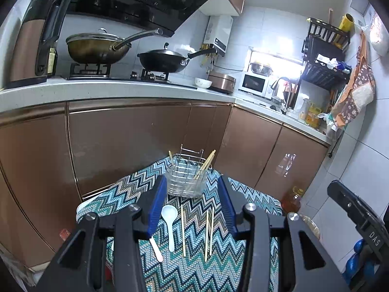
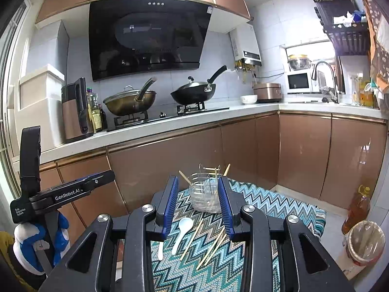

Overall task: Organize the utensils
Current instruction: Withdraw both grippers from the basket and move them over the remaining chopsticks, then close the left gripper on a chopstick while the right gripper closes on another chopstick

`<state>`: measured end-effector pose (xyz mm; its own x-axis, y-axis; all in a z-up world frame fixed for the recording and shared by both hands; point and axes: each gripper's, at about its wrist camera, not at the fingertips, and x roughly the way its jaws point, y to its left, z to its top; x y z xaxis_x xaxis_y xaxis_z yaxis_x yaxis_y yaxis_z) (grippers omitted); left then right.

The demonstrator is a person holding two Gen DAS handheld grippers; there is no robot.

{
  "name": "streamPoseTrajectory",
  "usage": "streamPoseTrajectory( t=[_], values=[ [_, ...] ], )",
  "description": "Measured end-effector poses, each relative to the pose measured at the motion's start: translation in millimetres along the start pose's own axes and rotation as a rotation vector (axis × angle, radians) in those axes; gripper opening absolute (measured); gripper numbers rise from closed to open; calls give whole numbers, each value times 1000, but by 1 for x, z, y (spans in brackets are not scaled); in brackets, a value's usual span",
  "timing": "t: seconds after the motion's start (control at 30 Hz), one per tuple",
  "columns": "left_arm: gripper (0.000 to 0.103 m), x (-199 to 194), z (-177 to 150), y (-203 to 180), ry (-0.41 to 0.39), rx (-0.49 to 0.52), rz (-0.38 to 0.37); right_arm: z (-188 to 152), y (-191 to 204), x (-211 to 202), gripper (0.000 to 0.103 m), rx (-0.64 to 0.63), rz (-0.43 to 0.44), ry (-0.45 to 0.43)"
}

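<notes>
A wire utensil holder (image 1: 186, 179) stands at the far end of a zigzag-patterned cloth (image 1: 194, 262), with a few chopsticks (image 1: 205, 165) leaning in it. On the cloth lie a white spoon (image 1: 170, 221), a second white spoon (image 1: 156, 248) partly under the left finger, and three loose chopsticks (image 1: 209, 231). My left gripper (image 1: 193, 187) is open and empty above them. In the right wrist view the holder (image 2: 205, 196), spoon (image 2: 182, 231) and loose chopsticks (image 2: 214, 245) show below my open, empty right gripper (image 2: 198, 187).
Brown cabinets (image 1: 126, 141) and a counter with two woks (image 1: 160, 59) stand behind the cloth. An oil bottle (image 2: 356, 209) and a lined bin (image 2: 363, 245) stand on the floor to the right. The left gripper's body (image 2: 60, 194) shows at the left of the right wrist view.
</notes>
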<state>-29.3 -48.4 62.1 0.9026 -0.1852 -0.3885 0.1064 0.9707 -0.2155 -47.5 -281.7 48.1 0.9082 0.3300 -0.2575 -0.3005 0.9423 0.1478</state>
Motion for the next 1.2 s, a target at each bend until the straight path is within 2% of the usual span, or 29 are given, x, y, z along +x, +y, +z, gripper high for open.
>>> streamPoseTrajectory(
  t=[0.23, 0.4, 0.73, 0.97, 1.2],
  values=[
    [42, 13, -12, 3, 46, -11, -27, -12, 0, 10, 35, 8, 7, 46],
    [42, 42, -23, 4, 132, -15, -75, -25, -4, 32, 35, 24, 9, 114],
    [41, 145, -61, 22, 386, -70, -128, -73, -39, 115, 35, 135, 3, 345],
    [41, 217, -80, 24, 517, -75, -165, -99, -70, 187, 34, 261, 42, 498],
    [34, 283, -105, 32, 634, -94, -135, -122, -90, 257, 31, 325, 45, 627]
  ],
)
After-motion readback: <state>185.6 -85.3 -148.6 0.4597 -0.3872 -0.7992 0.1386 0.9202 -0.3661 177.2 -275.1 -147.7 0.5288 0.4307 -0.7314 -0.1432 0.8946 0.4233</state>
